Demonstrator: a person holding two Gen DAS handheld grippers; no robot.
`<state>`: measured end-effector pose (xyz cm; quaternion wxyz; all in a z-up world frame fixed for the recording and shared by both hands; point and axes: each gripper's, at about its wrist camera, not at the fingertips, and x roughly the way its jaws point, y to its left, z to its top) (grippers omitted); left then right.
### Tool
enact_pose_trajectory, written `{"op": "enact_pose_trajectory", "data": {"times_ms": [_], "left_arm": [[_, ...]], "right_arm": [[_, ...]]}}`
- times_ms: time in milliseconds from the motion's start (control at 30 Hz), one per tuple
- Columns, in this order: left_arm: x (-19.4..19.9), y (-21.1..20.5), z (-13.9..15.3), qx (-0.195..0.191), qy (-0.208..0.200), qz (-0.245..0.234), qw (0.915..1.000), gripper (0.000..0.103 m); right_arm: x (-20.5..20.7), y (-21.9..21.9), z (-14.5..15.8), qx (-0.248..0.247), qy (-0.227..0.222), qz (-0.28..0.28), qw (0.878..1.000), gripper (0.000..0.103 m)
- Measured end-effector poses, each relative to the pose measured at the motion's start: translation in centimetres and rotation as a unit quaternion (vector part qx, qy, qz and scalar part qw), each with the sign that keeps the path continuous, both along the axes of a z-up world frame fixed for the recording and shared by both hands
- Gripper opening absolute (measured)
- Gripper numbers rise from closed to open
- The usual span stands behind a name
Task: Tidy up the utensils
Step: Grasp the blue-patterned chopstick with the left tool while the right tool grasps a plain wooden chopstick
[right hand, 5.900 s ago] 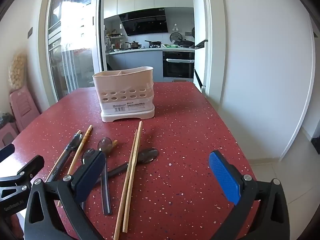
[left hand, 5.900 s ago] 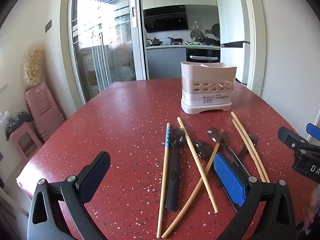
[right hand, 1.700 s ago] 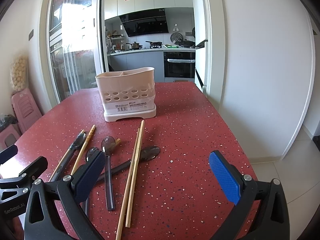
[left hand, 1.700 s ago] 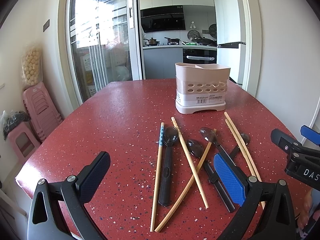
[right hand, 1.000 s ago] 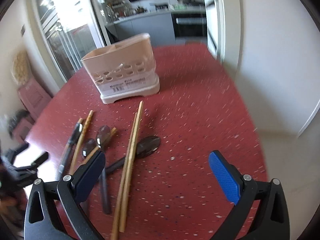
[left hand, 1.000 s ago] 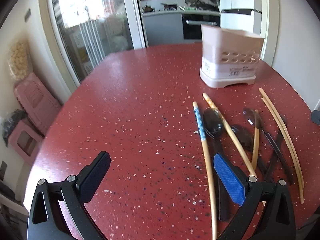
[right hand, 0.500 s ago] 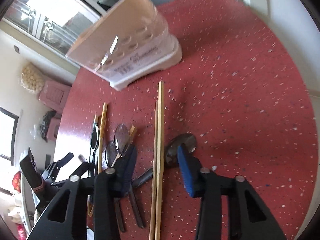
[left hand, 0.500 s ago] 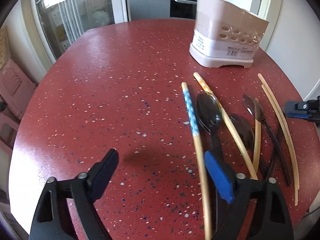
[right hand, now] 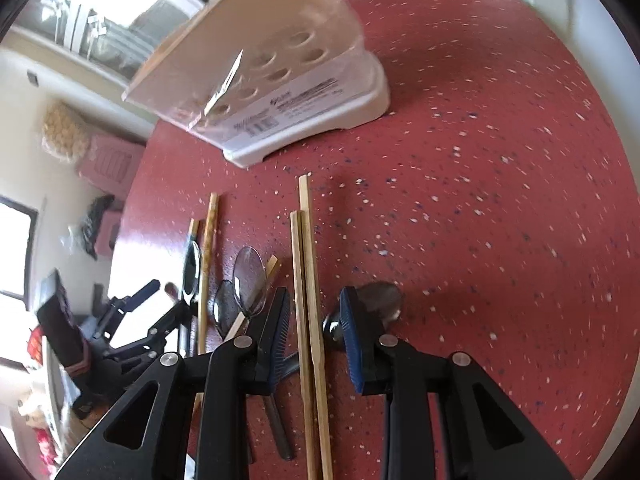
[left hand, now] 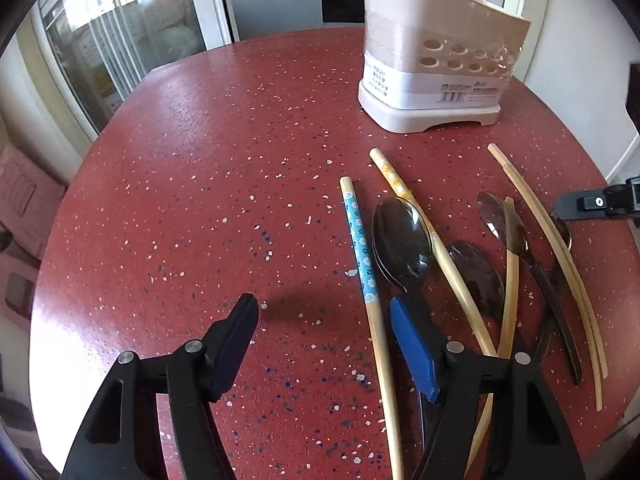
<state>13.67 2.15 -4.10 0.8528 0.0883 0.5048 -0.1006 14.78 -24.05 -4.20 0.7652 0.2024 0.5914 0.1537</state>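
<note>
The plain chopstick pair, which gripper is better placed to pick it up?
Right. The right gripper straddles the plain chopstick pair, jaws closing but not yet touching. The left gripper sits by the blue-patterned chopstick.

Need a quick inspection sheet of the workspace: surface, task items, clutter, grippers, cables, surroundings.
Surface: red speckled table, round-edged.
Job's things: pink utensil holder upright at the far side; chopsticks, one with a blue flower pattern, and dark spoons lie loose, some crossed.
Clutter: nothing seen.
Grippers: left gripper wide, jaws closing, the blue-patterned chopstick between them, untouched; right gripper closing round the plain chopstick pair, pads not yet pressing.
Cables: nothing seen.
Surroundings: glass sliding door, kitchen behind, pink stools on the floor.
</note>
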Motion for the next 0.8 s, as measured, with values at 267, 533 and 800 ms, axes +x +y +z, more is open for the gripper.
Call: {"op": "enact_pose_trajectory", "data": {"times_ms": [267, 533, 800], "left_arm": [[0.4, -0.3, 0.1, 0.016, 0.004, -0.008, 0.9998, 0.095], [0.2, -1.1, 0.3, 0.006, 0.012, -0.03, 0.9995, 0.071], [0.0, -2.8, 0.7, 0.005, 0.021, -0.062, 0.9978, 0.037]], "right_arm": [[0.9, 2.6, 0.4, -0.081, 0.011, 0.055, 0.995, 0.028], [2.7, 5.2, 0.1, -0.101, 0.027, 0.081, 0.991, 0.018], [2.6, 2.5, -0.7, -0.034, 0.049, 0.054, 0.997, 0.013]]}}
